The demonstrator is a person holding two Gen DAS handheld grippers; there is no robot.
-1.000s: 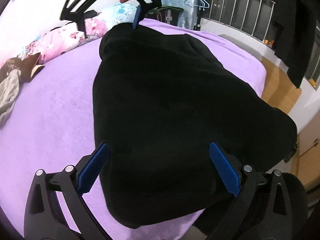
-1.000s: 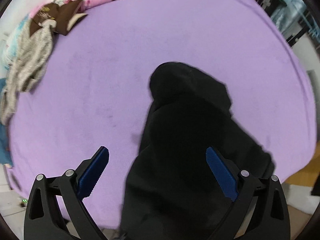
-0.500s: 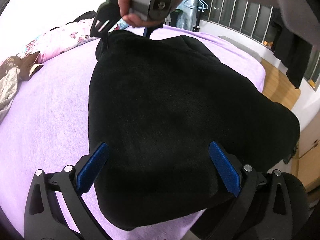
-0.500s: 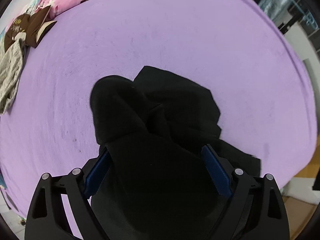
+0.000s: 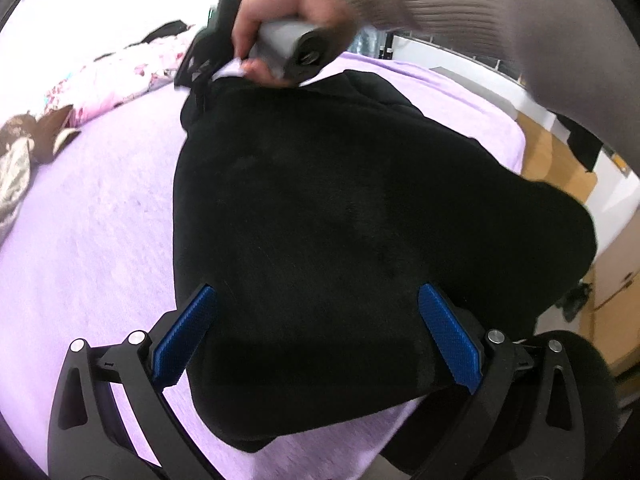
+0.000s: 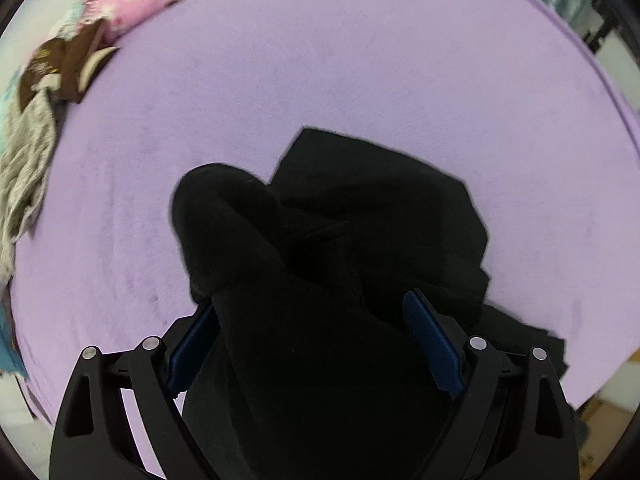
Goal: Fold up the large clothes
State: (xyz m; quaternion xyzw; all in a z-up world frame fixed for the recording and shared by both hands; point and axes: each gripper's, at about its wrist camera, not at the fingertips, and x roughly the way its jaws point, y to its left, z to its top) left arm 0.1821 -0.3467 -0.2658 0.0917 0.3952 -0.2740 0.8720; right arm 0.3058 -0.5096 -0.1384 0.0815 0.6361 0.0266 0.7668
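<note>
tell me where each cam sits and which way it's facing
Left wrist: on the left gripper, angled down across the black garment on the purple bed; the person's hand and sleeve show.
Right wrist: on the right gripper, looking steeply down at the bunched garment end; only its fingers show.
Shared: garment, bed, floral bedding.

a: where does the bulky black fleece garment [image 5: 360, 220] lie?

b: on the purple plush bed cover [image 5: 80, 240], toward its near right part, hanging over the near edge.

a: and behind it?

b: a pink floral quilt [image 5: 132, 68] along the far edge; a brown and grey heap of clothes [image 6: 36, 120] at the far left.
</note>
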